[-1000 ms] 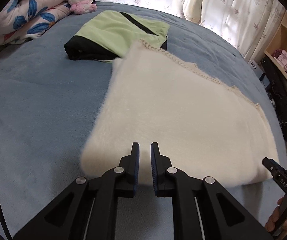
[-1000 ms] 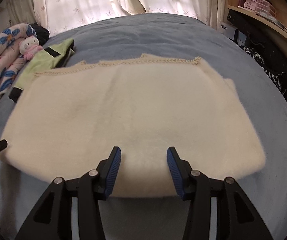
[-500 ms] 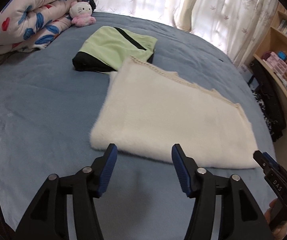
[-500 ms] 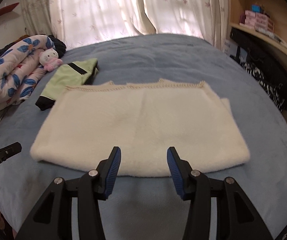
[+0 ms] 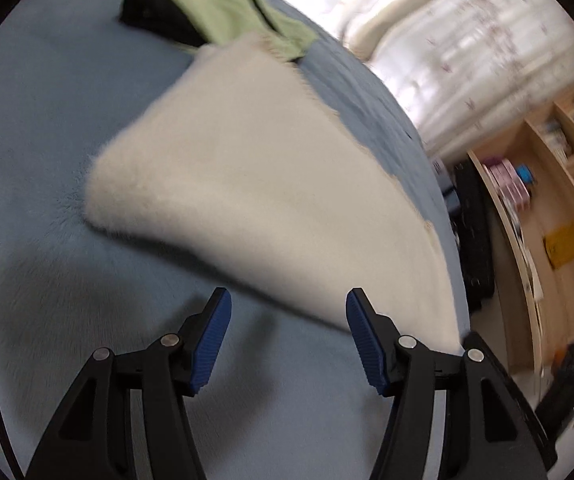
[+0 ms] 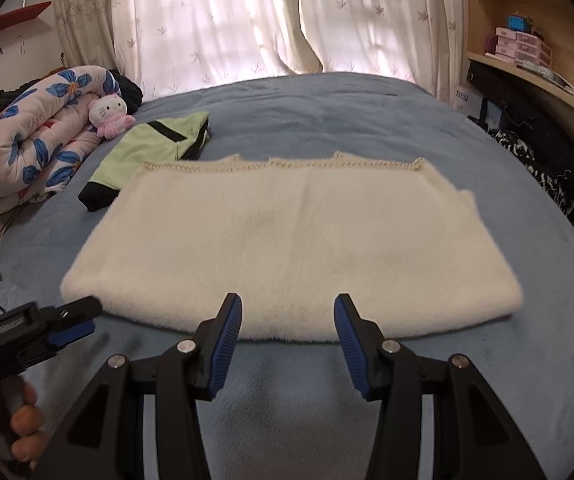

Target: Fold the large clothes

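A cream fluffy garment lies folded in a wide rectangle on the blue bed, its crochet-trimmed edge at the far side. It also shows in the left wrist view, blurred and tilted. My right gripper is open and empty, just short of the garment's near edge. My left gripper is open and empty, near the garment's near edge. The left gripper also shows in the right wrist view by the garment's left corner.
A folded green and black garment lies beyond the cream one's far left corner. A rolled floral quilt and a plush toy lie at the left. Wooden shelves and dark bags stand to the right of the bed.
My left gripper opened and let go of the cream garment, then swung and tilted; its view is now blurred. Both grippers drew back from the garment. The garment lies still.
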